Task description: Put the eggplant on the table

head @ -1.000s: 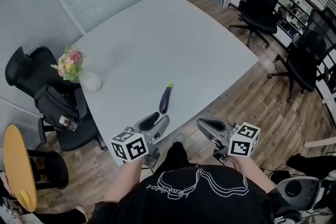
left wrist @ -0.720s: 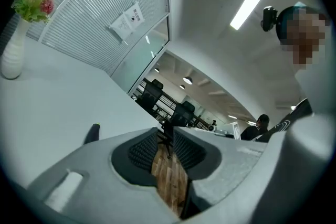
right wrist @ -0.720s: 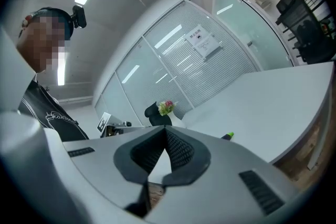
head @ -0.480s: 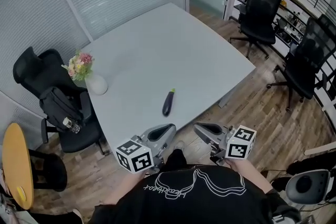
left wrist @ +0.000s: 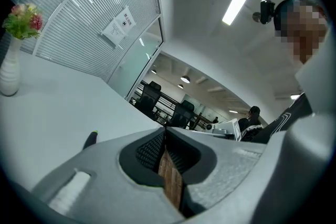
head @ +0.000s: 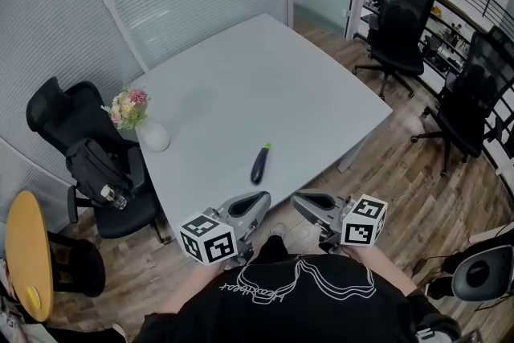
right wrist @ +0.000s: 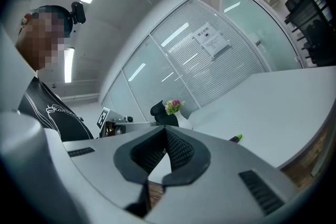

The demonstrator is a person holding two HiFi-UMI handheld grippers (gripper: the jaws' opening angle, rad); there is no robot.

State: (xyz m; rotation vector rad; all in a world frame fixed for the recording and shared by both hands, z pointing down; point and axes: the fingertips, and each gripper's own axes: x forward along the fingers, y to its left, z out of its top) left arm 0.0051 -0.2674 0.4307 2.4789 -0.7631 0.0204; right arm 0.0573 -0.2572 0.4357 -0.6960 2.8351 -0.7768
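both tools have drawn back toward the person since the earlier frame, and the left tool point(head: 259, 199) has just been closing its jaws; they now meet with nothing between them; the right tool point(head: 299, 200) is likewise clenched on nothing; both hang off the near edge of the table point(head: 241, 84), well apart from the eggplant point(head: 259, 164); the eggplant has stayed where it was, lying flat on the table near that edge, green stem end pointing away from the person, nothing touching it; by how things lie, the placing looks done.

as for handling, the eggplant is slim and small, so probably light; its dark skin looks glossy and smooth, so likely a bit slippery under hard pads; the flesh should be firm with slight give, so a moderate squeeze would do and a hard one might bruise it; if it had to be taken up again, the best hold would be across the thick middle, jaws spanning the short way, not on the narrow stem end, where it could pivot or slide out.
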